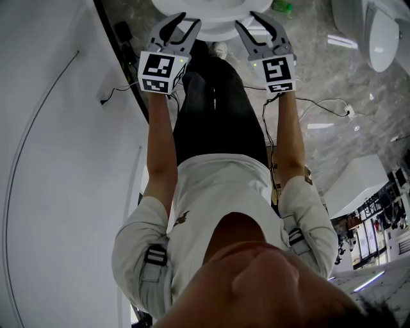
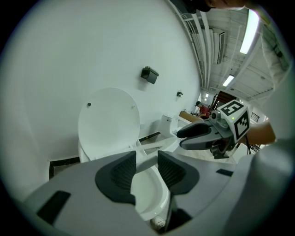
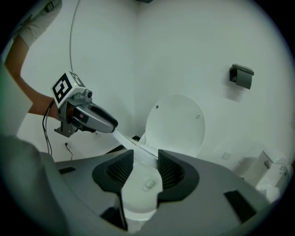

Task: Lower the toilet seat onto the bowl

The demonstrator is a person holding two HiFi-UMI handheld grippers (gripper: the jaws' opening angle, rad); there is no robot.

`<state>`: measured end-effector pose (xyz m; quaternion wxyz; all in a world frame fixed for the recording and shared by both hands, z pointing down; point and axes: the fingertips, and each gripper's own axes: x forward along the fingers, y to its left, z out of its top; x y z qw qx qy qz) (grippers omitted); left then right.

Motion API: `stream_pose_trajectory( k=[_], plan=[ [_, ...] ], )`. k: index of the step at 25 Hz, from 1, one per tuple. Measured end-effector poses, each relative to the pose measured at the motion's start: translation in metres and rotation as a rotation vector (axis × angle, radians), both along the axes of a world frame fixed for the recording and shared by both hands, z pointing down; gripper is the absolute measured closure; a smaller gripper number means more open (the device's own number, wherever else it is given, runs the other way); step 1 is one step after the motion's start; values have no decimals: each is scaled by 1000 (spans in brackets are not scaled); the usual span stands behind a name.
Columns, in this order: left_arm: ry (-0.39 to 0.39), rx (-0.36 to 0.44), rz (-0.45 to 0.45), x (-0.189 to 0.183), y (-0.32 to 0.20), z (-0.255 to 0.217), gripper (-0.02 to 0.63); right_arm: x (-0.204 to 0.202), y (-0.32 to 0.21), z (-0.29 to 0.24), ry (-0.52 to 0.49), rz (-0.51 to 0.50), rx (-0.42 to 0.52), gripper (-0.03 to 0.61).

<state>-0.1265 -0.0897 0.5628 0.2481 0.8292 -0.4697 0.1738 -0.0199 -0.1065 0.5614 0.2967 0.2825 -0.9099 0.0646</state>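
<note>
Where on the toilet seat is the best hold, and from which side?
Grip the toilet seat at its front rim, coming from the front: the ring is thin and flat there, tilted off the upright lid, hinged at the back. The left gripper and right gripper each have that rim between their jaws.

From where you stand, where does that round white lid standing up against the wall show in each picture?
Head view: the lid cannot be made out; only the toilet shows, white, at the top edge.
Left gripper view: the lid stands left of centre, upright against the wall.
Right gripper view: the lid stands right of centre, upright.
Shared landmark: the black wall box, above and right of the lid in both gripper views.
</note>
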Motion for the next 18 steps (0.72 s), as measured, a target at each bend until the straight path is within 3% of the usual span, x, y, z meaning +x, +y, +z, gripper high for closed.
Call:
stream_pose_trajectory(
  k=[18],
  plan=[
    [13,-77,10,11,36,42,465,13,33,40,-29,64,-109,408]
  ],
)
